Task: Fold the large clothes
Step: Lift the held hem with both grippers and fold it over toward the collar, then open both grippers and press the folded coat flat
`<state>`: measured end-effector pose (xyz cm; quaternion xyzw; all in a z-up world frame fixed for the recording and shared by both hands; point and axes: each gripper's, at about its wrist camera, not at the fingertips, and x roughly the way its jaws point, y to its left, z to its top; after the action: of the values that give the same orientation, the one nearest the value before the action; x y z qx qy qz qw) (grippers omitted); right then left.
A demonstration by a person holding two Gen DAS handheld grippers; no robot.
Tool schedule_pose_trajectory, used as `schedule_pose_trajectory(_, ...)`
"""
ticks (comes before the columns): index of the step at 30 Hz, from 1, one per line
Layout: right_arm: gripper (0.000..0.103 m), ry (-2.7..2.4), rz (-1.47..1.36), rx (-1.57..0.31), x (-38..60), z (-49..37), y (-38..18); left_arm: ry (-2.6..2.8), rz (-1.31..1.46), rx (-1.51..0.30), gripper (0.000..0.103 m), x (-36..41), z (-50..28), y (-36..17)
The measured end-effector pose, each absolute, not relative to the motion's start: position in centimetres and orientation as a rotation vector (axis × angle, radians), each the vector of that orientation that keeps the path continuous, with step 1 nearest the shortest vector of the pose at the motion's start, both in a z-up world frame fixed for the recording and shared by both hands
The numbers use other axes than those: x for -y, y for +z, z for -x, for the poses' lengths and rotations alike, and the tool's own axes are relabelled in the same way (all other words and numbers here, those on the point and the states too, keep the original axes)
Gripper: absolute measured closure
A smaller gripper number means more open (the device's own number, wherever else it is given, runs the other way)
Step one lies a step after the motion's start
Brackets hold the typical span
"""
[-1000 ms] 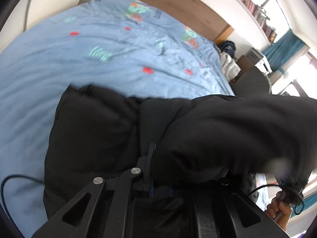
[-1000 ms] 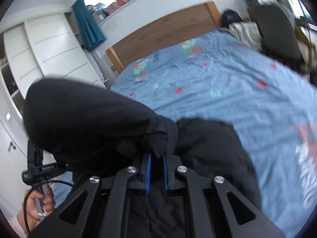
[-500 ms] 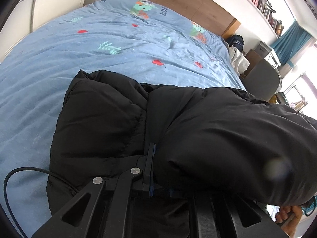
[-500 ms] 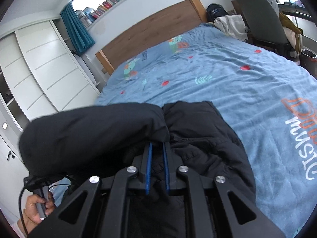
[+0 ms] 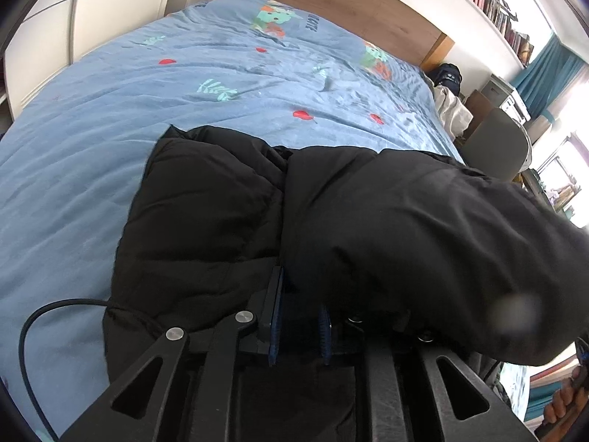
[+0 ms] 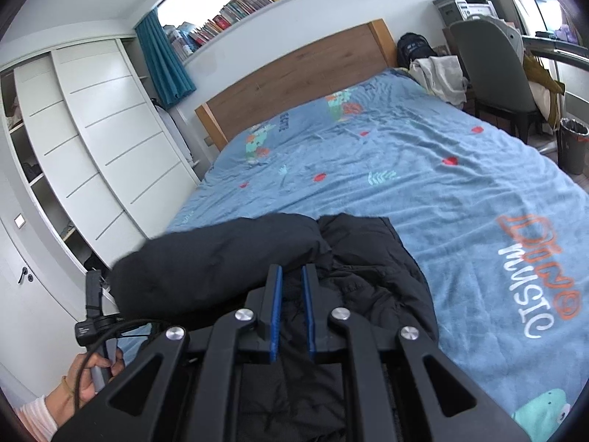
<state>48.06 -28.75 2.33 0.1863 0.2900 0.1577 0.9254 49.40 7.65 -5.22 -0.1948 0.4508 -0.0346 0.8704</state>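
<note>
1. At the far left of the right wrist view a hand (image 6: 86, 372) grips the handle of the left gripper (image 5: 296, 326), a cable looped round it; its jaws are opening, with black fabric lying in the gap between the blue pads, though the cloth draped over the right-hand finger hides whether the pads press on it.
2. The black padded jacket (image 5: 206, 213) lies on the near part of the bed (image 6: 423, 169); one thick bulk of it, perhaps a sleeve or a side panel, is raised and draped over toward the left of the body.
3. The right gripper (image 6: 292, 311) has its jaws drawn nearly together with only a narrow gap; dark fabric shows in and behind that gap, and they seem to pinch a thin layer, though I cannot be sure.
4. To do this step well, I judge the lifted part should be laid squarely over the body, edges aligned, before either grip lets go; the puffy filling will likely spring back, so press it flat.
5. The blue duvet is soft and wrinkled, printed with dinosaurs and lettering; white wardrobes (image 6: 92, 140) stand left, a wooden headboard (image 6: 294, 73) and a shelf of books beyond, a grey chair (image 6: 489, 70) at right.
</note>
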Motion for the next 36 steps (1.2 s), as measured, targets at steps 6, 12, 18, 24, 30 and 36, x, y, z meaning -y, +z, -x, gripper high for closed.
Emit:
schedule_pose_trajectory(6,0.091,0.332,-0.338,-0.546,28.4,-45.5,5.9,-0.061,0.382,-0.894,0.069,-8.1,-46.5,-2.2)
schedule_pose_trajectory(12,0.022,0.347,-0.295,-0.514,27.3,-43.1,9.4,-0.071,0.35,-0.818,0.054,-7.6,-44.3,2.0)
schedule_pose_trajectory(18,0.022,0.39,-0.257,-0.522,25.7,-43.5,12.6,-0.103,0.339,-0.776,0.054,-6.2,-45.0,4.9)
schedule_pose_trajectory(24,0.022,0.427,-0.17,-0.597,21.8,-48.2,12.2,-0.112,0.324,-0.783,0.053,-4.4,-48.6,5.2)
schedule_pose_trajectory(30,0.022,0.458,-0.102,-0.666,17.5,-52.8,7.2,-0.148,0.311,-0.813,0.052,-2.3,-51.8,2.1)
schedule_pose_trajectory(36,0.022,0.499,0.012,-0.722,14.9,-53.8,1.4,-0.171,0.235,-0.859,0.05,-0.5,-51.6,-2.7)
